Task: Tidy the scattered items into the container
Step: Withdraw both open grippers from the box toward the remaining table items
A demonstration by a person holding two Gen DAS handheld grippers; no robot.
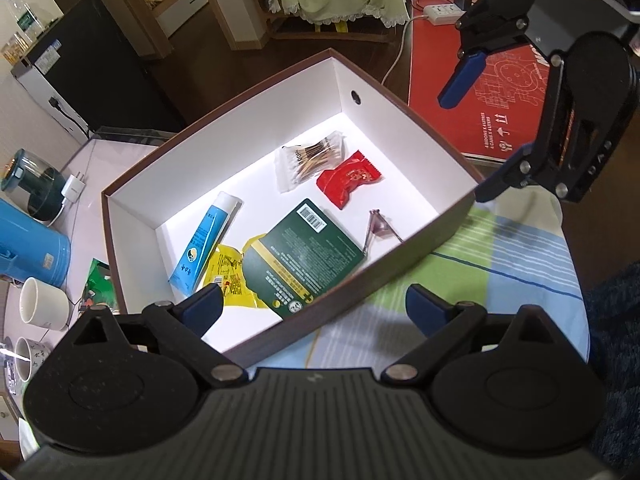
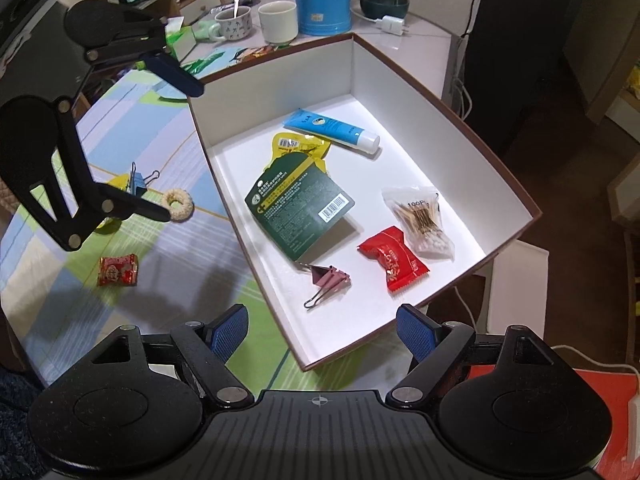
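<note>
The box (image 2: 400,92) at centre frame already holds a blue tube (image 2: 332,130), green card (image 2: 298,208), cotton swabs (image 2: 422,220), red sachet (image 2: 394,258) and pink clip (image 2: 330,280). At the left, on the checked cloth (image 2: 192,280), lie a red candy (image 2: 118,270), a ring-shaped thing (image 2: 179,204), perhaps a snack, and a blue clip (image 2: 138,182). Both the left gripper (image 1: 314,306) and the right gripper (image 2: 322,330) gape wide and hold nothing. A careless sweep could knock the box's thin wall.

Box (image 2: 400,80) part-filled; binder clip (image 2: 138,184), candy (image 2: 118,270) outside.

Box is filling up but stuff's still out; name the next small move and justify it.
Probably lower the open left gripper onto the blue binder clip, the item nearest its fingers. It, the ring-shaped snack and the red candy still lie on the cloth outside the box.
</note>
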